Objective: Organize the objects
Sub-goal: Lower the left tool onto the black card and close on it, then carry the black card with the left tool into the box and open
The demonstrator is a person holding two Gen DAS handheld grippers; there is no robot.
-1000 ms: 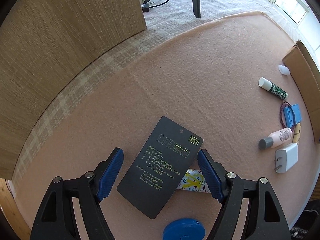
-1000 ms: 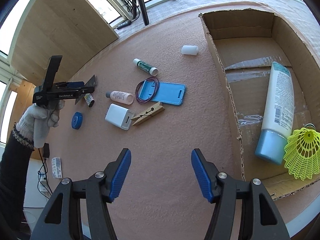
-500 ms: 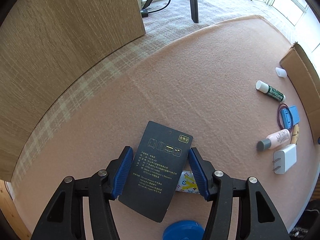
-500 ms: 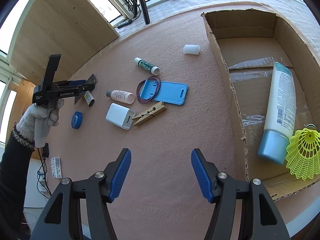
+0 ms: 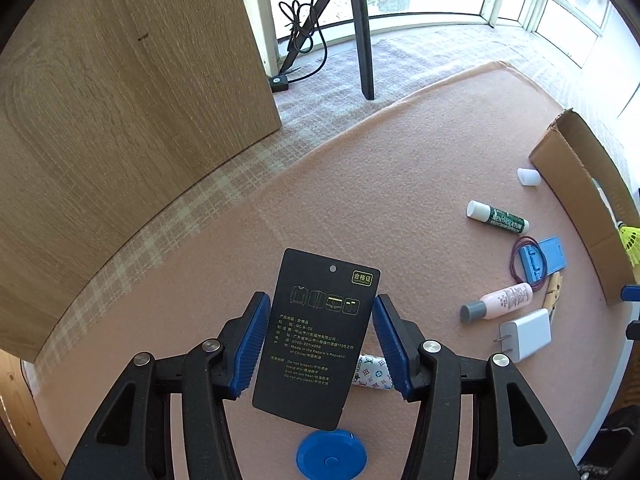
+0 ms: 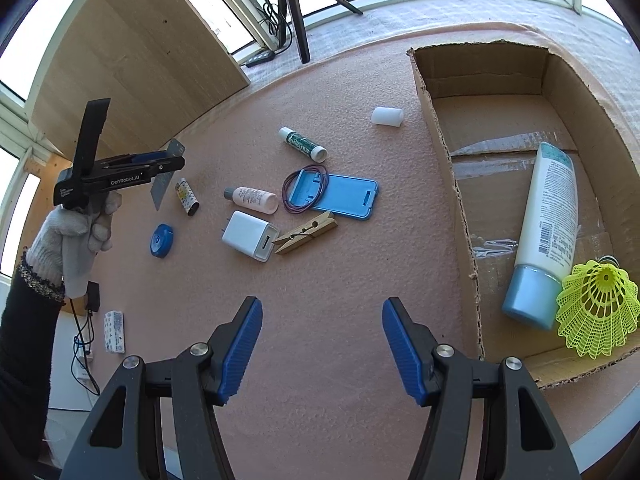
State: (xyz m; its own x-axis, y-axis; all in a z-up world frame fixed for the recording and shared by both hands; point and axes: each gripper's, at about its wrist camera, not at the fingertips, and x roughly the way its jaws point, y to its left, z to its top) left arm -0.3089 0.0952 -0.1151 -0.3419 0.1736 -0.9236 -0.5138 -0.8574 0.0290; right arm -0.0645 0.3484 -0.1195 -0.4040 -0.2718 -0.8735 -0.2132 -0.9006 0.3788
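A black hang tag (image 5: 316,336) with gold print hangs lifted off the pink mat, its long edges between the blue pads of my left gripper (image 5: 320,308). The jaws are still closing on it. In the right wrist view the left gripper (image 6: 170,160) is held up at the left by a gloved hand, with the tag (image 6: 165,182) seen almost edge-on. My right gripper (image 6: 322,308) hovers open over bare mat, nothing between its fingers. A cardboard box (image 6: 440,128) at the right holds a white lotion tube (image 6: 548,224) and a yellow shuttlecock (image 6: 596,308).
On the mat lie a lip balm (image 6: 302,144), white cap (image 6: 387,116), blue phone case (image 6: 340,196) with a hair tie, pink bottle (image 6: 252,199), white charger (image 6: 250,235), clothespin (image 6: 306,233), patterned lighter (image 6: 187,197) and blue round case (image 6: 161,240). A wooden panel (image 5: 120,92) and tripod stand behind.
The left gripper's jaws closed onto the black tag and rose, lifting it off the mat. The right gripper stayed where it was, still open.
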